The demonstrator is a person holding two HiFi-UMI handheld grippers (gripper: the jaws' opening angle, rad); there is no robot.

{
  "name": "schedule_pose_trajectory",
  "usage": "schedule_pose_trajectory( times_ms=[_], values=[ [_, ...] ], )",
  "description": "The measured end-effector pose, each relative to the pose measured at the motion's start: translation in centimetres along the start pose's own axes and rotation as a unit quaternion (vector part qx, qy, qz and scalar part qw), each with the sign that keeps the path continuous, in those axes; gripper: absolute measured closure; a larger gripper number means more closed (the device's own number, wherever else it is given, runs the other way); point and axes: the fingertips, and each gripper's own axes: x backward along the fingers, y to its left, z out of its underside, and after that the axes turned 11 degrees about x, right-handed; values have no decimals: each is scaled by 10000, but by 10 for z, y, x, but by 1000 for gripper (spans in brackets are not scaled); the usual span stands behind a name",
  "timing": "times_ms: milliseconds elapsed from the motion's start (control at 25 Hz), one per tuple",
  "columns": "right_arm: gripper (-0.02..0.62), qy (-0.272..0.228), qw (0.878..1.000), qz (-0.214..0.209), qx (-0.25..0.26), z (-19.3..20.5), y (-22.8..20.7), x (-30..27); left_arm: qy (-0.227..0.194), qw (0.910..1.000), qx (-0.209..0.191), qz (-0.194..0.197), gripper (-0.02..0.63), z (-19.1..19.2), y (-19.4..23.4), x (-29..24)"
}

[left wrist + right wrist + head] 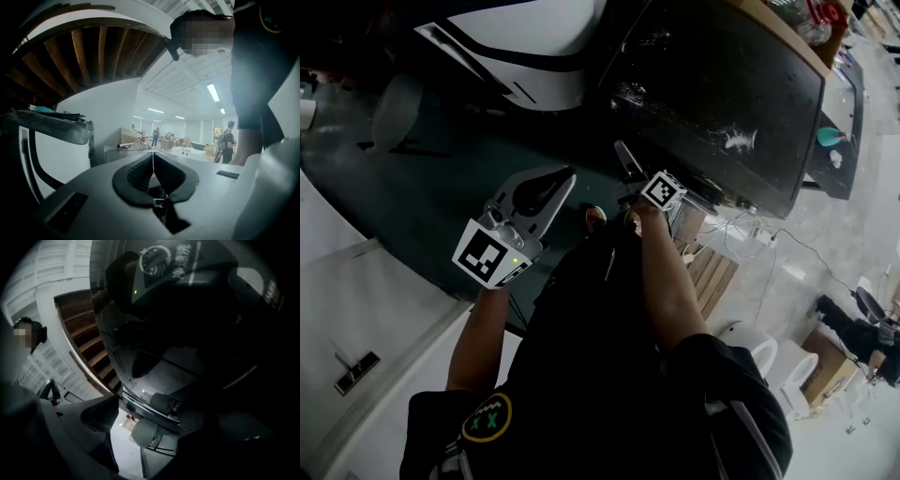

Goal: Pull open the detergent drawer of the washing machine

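Observation:
The washing machine (722,103) is a glossy black body at the upper right of the head view. My right gripper (628,173) is up against its near edge. In the right gripper view its dark front panel (187,310) fills the frame, with a dial symbol (157,258) and a small green light (135,291). I cannot make out a separate drawer front in the dark. The right gripper (150,411) stands open, one pad (101,413) free at the left, the ribbed pad (193,420) close to the panel's lower edge. My left gripper (561,180) hangs apart from the machine; its pads (140,171) meet with nothing between them.
A white appliance (525,37) stands beyond the left gripper. A wooden pallet (708,272), cables and a power strip (759,234) lie on the floor at the right, with white bowls (750,342) further down. Several people (229,136) stand far off in the hall.

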Motion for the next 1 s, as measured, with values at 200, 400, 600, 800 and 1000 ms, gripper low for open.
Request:
schedule_pose_trajectory(
  times_ms=[200, 400, 600, 800, 1000],
  values=[
    [187, 56, 9993, -349, 131, -3, 8, 1, 163, 9998, 5, 88, 584, 9, 6, -5],
    [193, 59, 9989, -427, 197, -2, 9, 3, 283, 9996, 22, 53, 583, 11, 16, -6],
    [209, 41, 9989, -432, 200, -1, 7, 4, 360, 9993, 20, 41, 583, 12, 24, -9],
    [220, 35, 9988, -432, 234, -1, 7, 3, 389, 9992, 25, 91, 583, 12, 27, -11],
    [247, 43, 9986, -453, 277, 4, 10, 9, 422, 9990, 32, 121, 584, 14, 28, -9]
  ],
)
